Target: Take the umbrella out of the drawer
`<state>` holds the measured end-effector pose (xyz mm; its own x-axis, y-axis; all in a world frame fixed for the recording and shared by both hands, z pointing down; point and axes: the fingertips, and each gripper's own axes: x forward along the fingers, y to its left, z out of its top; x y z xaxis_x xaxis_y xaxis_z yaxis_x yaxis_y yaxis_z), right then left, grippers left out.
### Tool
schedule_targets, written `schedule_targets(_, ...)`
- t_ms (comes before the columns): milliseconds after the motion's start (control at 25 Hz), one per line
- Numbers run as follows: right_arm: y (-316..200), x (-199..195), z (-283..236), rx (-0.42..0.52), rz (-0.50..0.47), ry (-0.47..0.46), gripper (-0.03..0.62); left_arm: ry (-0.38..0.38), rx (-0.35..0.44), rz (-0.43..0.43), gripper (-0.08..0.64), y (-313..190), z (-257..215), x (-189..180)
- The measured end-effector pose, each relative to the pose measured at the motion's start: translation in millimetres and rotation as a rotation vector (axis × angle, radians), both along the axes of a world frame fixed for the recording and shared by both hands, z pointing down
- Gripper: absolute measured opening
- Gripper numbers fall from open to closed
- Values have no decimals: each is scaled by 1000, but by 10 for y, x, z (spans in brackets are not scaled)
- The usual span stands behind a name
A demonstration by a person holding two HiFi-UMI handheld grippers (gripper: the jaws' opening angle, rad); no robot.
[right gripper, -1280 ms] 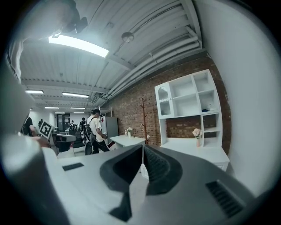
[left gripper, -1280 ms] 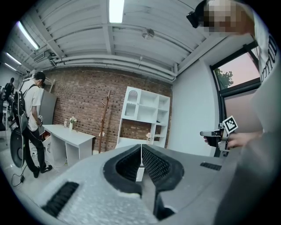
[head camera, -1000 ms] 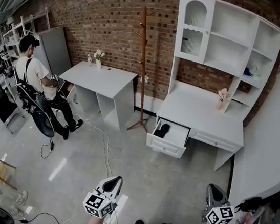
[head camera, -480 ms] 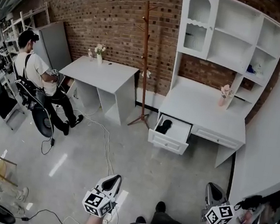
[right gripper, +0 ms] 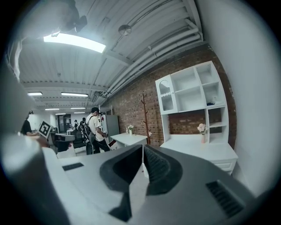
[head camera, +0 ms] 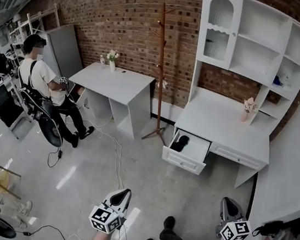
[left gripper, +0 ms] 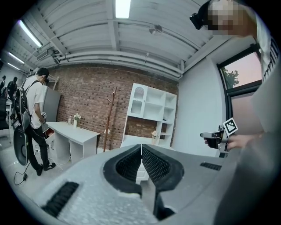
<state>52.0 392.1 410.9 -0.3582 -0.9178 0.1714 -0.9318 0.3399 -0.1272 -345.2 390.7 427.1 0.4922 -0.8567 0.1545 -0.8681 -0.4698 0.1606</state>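
Approach step: left gripper [head camera: 122,195] and right gripper [head camera: 229,204] both have jaws pressed together, empty, well apart from the desk [head camera: 224,127]. The black umbrella [head camera: 180,143] lies in the open drawer [head camera: 184,160] at 12 o'clock. Next I'd expect walking closer, spreading one gripper's jaws and reaching in.

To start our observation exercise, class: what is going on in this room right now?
A person holds a left gripper and a right gripper, both shut with nothing between the jaws. Across the floor from them stands a white desk against a brick wall. Its left drawer is pulled open, and the dark umbrella lies inside. Neither gripper is near it, so the umbrella is not yet taken out. A second person stands by another white table.
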Motion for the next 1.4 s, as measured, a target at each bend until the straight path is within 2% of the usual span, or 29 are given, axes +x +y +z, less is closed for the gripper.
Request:
schedule_targets(560, -1301, 183, 101, -5, -53, -38, 31, -39, -10, -37, 26, -1042, -20, 269)
schedule_targets(1000, -1904, 343, 280, -22, -97, -72, 31, -70, -20, -57, 26, -1511, -24, 548)
schedule_targets(1400, -2300, 405, 335, -31, -145, -68, 31, -66, -27, -81, 26, -1782, 23, 774)
